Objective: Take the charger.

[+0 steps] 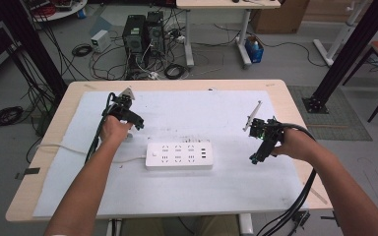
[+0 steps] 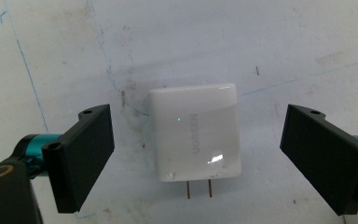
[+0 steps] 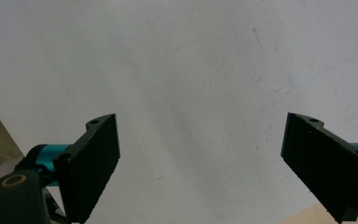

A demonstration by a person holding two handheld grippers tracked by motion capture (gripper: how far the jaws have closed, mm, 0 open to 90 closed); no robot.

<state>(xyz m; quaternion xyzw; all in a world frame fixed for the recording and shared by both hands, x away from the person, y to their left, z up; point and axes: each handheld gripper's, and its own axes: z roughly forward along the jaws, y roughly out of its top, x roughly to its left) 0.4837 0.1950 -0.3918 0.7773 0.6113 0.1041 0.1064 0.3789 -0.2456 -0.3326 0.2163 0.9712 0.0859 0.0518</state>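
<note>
floor (image 1: 285, 64): grey, cable-strewn | computer towers (image 1: 142, 34) | second desk (image 1: 226, 5)

White UGREEN charger (image 2: 194, 135) lies flat on mat, prongs out, just left of white power strip (image 1: 178, 155), apart.

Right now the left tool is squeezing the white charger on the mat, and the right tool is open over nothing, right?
Not quite. In the left gripper view, the left tool is open, its jaws apart on either side of the white charger, not squeezing it. The rest is right.

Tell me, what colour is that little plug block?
White, glossy charger; clearest in the left gripper view.
</note>
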